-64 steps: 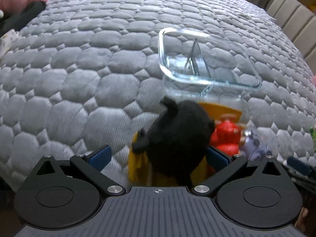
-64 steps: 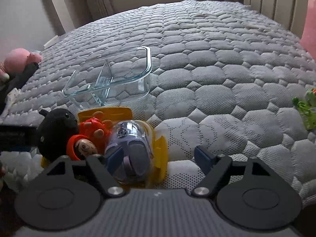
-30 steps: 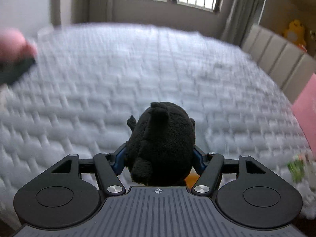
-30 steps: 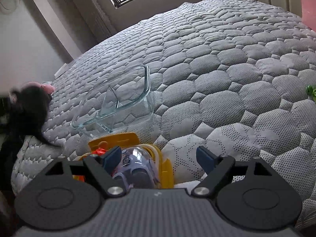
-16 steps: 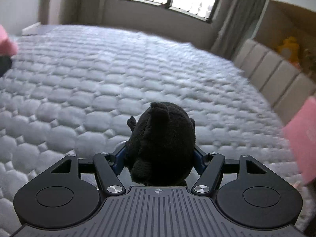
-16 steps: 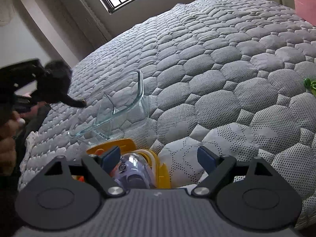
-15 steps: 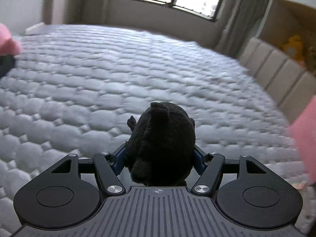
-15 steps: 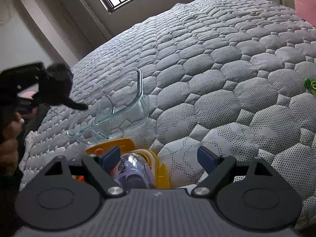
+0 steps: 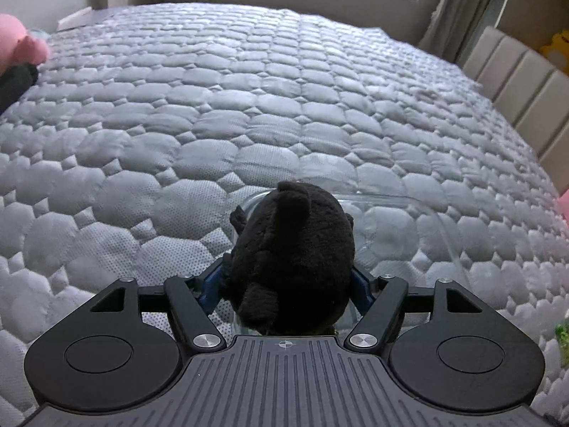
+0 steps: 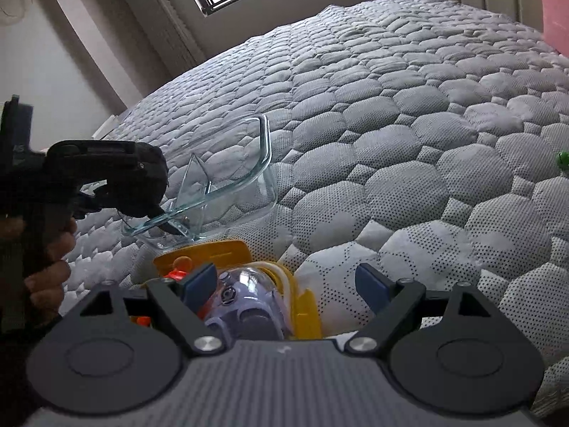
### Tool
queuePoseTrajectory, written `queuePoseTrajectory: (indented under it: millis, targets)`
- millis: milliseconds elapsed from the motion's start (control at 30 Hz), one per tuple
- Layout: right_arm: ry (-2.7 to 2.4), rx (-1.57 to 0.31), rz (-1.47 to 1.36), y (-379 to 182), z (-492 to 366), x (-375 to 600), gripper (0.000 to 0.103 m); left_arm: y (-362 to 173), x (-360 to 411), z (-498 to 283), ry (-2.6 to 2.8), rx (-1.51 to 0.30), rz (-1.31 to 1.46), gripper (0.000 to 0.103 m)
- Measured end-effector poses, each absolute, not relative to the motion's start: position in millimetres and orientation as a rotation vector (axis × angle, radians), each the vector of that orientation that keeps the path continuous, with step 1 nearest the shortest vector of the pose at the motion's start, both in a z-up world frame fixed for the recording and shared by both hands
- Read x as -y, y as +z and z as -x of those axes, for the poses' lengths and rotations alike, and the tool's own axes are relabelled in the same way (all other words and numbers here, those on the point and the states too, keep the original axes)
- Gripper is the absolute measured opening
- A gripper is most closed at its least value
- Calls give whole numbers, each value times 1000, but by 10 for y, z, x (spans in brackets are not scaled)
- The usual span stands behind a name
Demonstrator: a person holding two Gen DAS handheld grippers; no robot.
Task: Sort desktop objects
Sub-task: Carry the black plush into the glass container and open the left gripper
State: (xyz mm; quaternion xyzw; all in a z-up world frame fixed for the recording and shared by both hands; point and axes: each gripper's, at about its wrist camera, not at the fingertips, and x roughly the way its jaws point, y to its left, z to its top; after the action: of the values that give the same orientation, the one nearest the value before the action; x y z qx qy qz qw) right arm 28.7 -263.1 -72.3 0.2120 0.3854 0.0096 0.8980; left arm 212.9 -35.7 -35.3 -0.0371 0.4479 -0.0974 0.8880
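My left hand-held gripper [image 9: 290, 277] is closed snugly on the black plush toy [image 9: 291, 256], its blue pads pressed into the soft sides, and I judge I am carrying it to the glass dish [image 10: 227, 178] to drop it in. In the left wrist view the toy blocks most of what lies under it; only a faint curve of glass rim [image 9: 409, 201] shows past its right shoulder, resting on the grey quilted bed [image 9: 213, 106]. A pink plush [image 9: 21, 46] sits at the far left edge of that view.

The right wrist view fills the gap: it shows the left hand-held gripper from the side, hanging at the near-left end of the dish, and it shows the dish has a slanted glass divider, so there are two compartments (which one the toy is over I cannot tell). From here the toy itself is hard to pick out against the black tool.

My right hand-held gripper [image 10: 286, 281] stands wide open, holding nothing, poised over the yellow tray [image 10: 306, 306] that carries a clear-domed purple toy [image 10: 249, 295] and an orange figure [image 10: 177, 267]. I read it as waiting its turn. A small green thing [image 10: 562, 160] lies far right on the bed.
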Motion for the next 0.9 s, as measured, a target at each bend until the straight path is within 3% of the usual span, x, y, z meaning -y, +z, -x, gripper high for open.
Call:
queuePoseTrajectory:
  millis: [267, 433, 600, 667, 700, 800, 900]
  targets:
    - [19, -823, -493, -786, -299, 2737, 87, -385, 339, -2189, -208, -982, 116, 81]
    - [24, -831, -508, -817, -316, 2746, 87, -278, 348, -2121, -209, -936, 93, 89]
    - [35, -840, -503, -836, -318, 2719, 87, -89, 379, -2020, -219, -893, 79, 89]
    - [36, -840, -502, -838, -315, 2715, 87, -60, 401, -2008, -231, -916, 80, 86]
    - [37, -840, -503, -839, -313, 2717, 87, -66, 417, -2015, -237, -944, 80, 80]
    - [36, -841, -507, -840, -304, 2726, 87, -131, 456, -2060, -249, -1046, 87, 50]
    - [36, -840, -511, -839, -296, 2739, 87, -251, 463, -2128, -247, -1141, 108, 40]
